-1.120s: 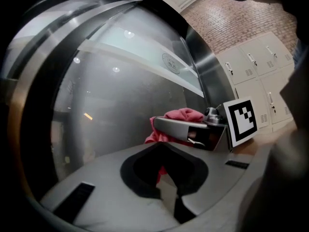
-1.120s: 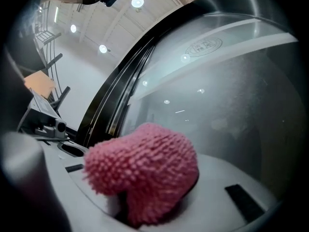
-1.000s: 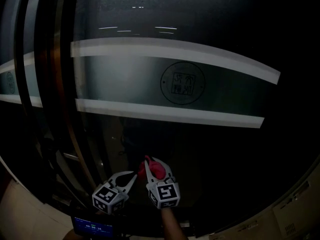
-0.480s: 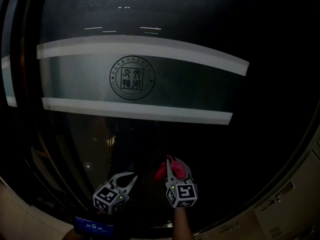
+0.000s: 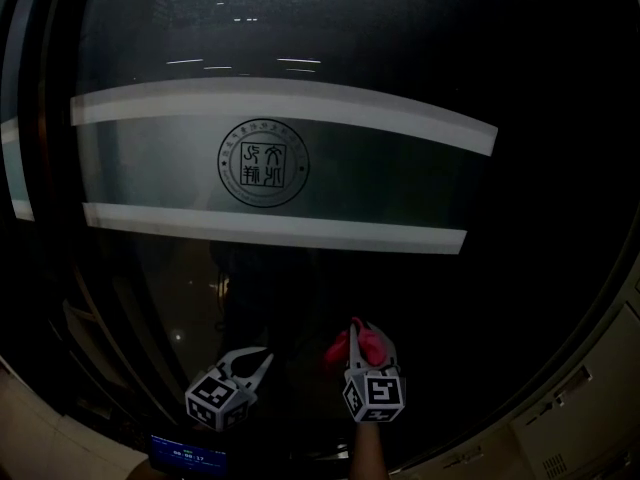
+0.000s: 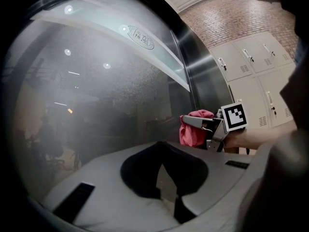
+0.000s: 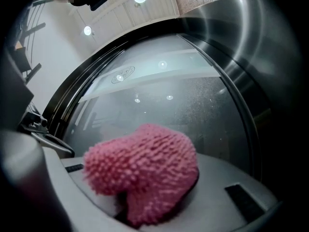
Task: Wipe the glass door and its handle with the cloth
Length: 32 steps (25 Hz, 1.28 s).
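Observation:
The dark glass door (image 5: 330, 288) fills the head view, with a frosted band and a round seal (image 5: 263, 163) across it. My right gripper (image 5: 362, 346) is low on the glass, shut on a pink shaggy cloth (image 5: 338, 353) that presses against the pane. The cloth (image 7: 145, 168) bulges out between the jaws in the right gripper view and shows in the left gripper view (image 6: 192, 133). My left gripper (image 5: 252, 361) hangs to the left of it, open and holding nothing, close to the glass. A dark vertical bar (image 5: 48, 188) runs down the door's left edge; no handle can be made out.
A brushed steel door frame (image 6: 195, 76) stands to the right of the pane, with beige lockers (image 6: 251, 66) beyond it. Pale cabinet fronts (image 5: 590, 408) sit at the lower right. A small lit screen (image 5: 185, 458) shows at the bottom edge.
My right gripper has slid the pink cloth to the right and slightly down along the glass. The view swung right at first. The left gripper has hardly moved.

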Each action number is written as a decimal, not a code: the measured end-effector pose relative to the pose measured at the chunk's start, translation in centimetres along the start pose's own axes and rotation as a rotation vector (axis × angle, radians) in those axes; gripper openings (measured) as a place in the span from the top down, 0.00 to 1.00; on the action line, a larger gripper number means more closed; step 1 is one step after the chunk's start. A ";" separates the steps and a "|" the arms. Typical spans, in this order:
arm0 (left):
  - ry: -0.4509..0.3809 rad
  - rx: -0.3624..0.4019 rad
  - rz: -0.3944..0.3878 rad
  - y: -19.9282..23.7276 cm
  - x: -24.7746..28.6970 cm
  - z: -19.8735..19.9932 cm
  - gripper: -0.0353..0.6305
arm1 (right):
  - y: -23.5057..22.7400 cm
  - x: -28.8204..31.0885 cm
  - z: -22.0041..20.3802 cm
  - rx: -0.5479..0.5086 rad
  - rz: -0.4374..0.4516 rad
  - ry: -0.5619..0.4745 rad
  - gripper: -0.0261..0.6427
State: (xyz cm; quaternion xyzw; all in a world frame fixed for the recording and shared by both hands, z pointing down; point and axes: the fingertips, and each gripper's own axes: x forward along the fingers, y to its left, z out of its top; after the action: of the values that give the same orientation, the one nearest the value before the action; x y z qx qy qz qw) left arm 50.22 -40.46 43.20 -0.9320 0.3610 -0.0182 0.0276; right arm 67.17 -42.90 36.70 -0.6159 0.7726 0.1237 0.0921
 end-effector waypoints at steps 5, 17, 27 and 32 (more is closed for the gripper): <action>0.014 0.012 0.037 2.9 -3.3 -0.5 0.93 | 7.7 0.7 0.6 0.018 0.083 -0.038 0.87; 0.065 0.009 0.234 13.3 -16.2 -2.5 0.93 | 35.7 6.4 -3.4 0.100 0.487 0.058 0.87; 0.129 -0.007 0.237 14.2 -17.3 -5.1 0.93 | 39.1 6.8 -6.6 0.081 0.556 0.113 0.87; 0.118 -0.014 0.155 9.9 -11.8 -4.8 0.93 | 30.1 5.2 -7.3 0.073 0.430 0.125 0.87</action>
State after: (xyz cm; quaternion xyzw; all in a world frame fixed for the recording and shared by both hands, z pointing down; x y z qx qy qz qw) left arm 34.61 -39.97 47.23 -0.8988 0.4331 -0.0682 0.0014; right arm 36.74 -43.61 44.45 -0.4396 0.8943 0.0742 0.0376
